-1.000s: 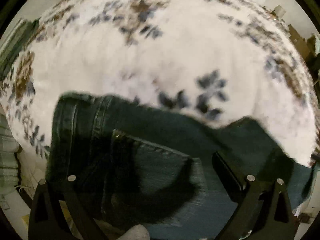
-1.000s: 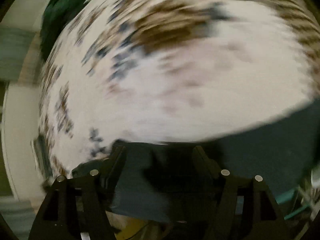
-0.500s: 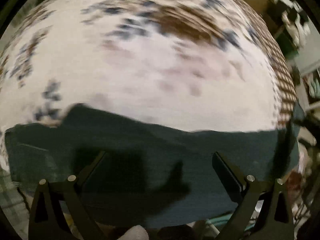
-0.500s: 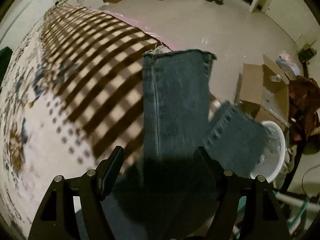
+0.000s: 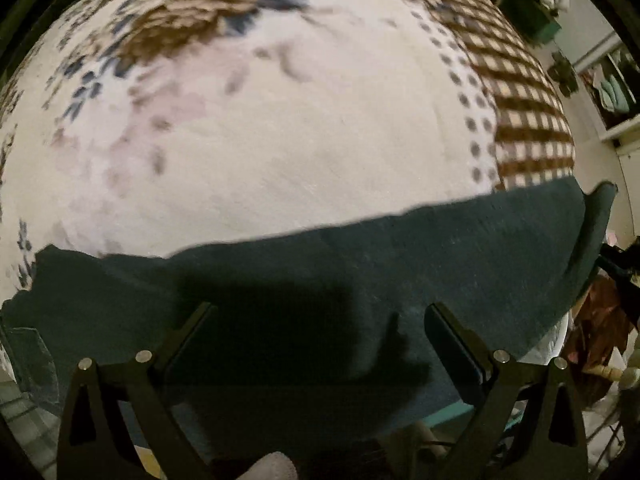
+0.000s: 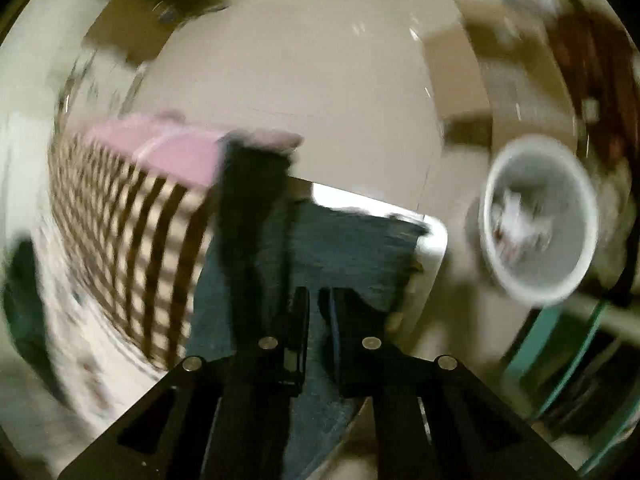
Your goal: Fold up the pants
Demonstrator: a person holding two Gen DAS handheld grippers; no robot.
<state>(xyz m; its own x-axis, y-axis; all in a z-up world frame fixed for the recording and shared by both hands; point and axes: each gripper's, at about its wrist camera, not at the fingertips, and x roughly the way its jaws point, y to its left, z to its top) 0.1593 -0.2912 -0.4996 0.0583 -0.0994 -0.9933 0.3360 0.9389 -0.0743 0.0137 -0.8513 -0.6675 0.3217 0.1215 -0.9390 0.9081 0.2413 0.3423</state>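
Dark blue jeans (image 5: 400, 264) lie across the near edge of a bed with a white floral and brown-checked blanket (image 5: 280, 140). My left gripper (image 5: 318, 316) is open just above the denim, jaws wide apart, holding nothing. In the right wrist view the jeans' legs (image 6: 340, 248) hang off the bed's end over the floor. My right gripper (image 6: 318, 300) is shut on a fold of the denim, jaws nearly together with cloth between them. This view is blurred.
A white bucket (image 6: 536, 224) stands on the beige floor to the right of the bed end. Cardboard boxes (image 6: 456, 76) sit further back. A pink sheet (image 6: 168, 152) shows under the blanket. Green shelving (image 5: 528, 16) stands beyond the bed.
My right gripper has closed on the jeans leg and swung towards the bed's end. My left gripper has slid right along the jeans, staying open.
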